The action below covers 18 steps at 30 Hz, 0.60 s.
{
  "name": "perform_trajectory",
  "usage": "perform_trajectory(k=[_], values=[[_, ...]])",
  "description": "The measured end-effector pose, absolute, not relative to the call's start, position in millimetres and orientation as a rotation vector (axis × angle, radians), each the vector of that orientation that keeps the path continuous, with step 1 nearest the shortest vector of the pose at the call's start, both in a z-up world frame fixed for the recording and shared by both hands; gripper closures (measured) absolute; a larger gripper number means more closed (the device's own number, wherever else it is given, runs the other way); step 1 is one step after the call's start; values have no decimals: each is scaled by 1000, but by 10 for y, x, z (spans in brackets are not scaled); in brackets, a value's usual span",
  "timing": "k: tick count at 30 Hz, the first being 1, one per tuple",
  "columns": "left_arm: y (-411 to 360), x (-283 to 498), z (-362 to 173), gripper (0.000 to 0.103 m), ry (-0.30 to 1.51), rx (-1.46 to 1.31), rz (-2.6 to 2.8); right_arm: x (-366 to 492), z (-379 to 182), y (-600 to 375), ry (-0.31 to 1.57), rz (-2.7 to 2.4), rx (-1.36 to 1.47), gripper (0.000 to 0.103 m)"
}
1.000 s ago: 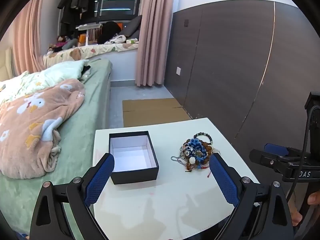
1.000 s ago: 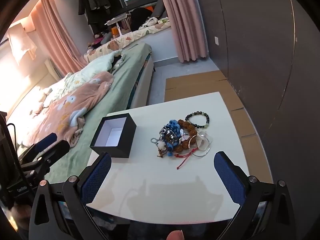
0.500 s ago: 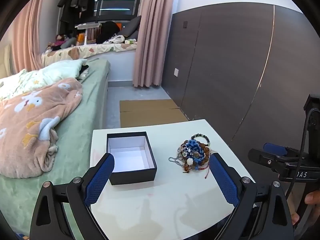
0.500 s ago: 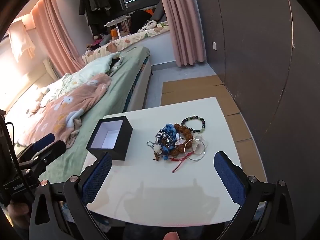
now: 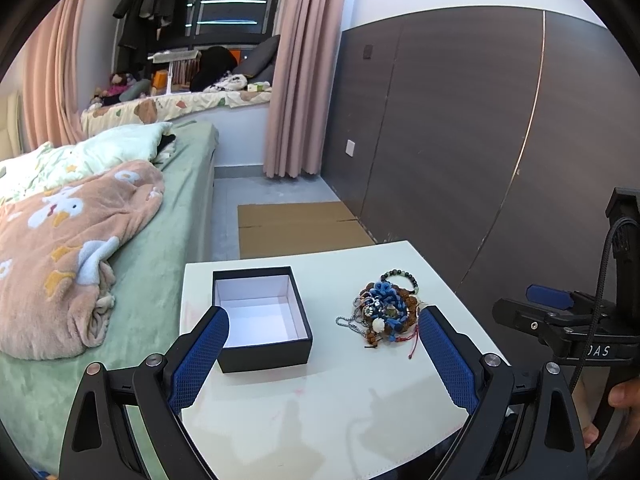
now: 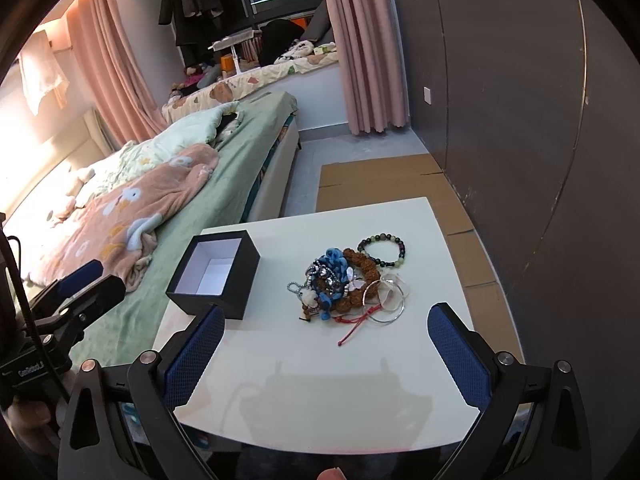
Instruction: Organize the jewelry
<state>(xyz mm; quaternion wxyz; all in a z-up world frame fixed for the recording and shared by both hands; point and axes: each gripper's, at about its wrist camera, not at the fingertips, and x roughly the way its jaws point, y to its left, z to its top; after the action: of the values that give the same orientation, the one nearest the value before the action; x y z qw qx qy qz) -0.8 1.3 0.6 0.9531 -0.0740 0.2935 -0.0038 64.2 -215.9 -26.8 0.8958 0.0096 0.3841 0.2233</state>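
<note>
**Approach stage: nothing grasped**

Left claw [image 5: 323, 330] and right claw [image 6: 326, 328] are both released, held above the table's [image 6: 320, 380] near edge. Jewelry pile [image 6: 348, 282] lies toward the right edge; empty box [image 6: 214, 274] toward the left. Next: lower one claw onto a single piece.

Each view looks forward along its own blue-padded jaws and down across the white worktop [image 5: 352, 408] toward the curtained window wall, the left wrist view from the near left corner beside the bed [image 5: 160, 280], the right wrist view from higher up at the near edge. Both stand back from the worktop (neither is close over it) and share the black box [image 5: 262, 316], the jewelry heap [image 6: 344, 284] and the bed. Each view also catches the other tool at its outer edge.
</note>
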Motion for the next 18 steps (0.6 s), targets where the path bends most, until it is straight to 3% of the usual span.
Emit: perform_trajectory(k=[18], values=[[9,-34,23,7,587,-150,-9,624,-260,-2147,794,462,15,0]])
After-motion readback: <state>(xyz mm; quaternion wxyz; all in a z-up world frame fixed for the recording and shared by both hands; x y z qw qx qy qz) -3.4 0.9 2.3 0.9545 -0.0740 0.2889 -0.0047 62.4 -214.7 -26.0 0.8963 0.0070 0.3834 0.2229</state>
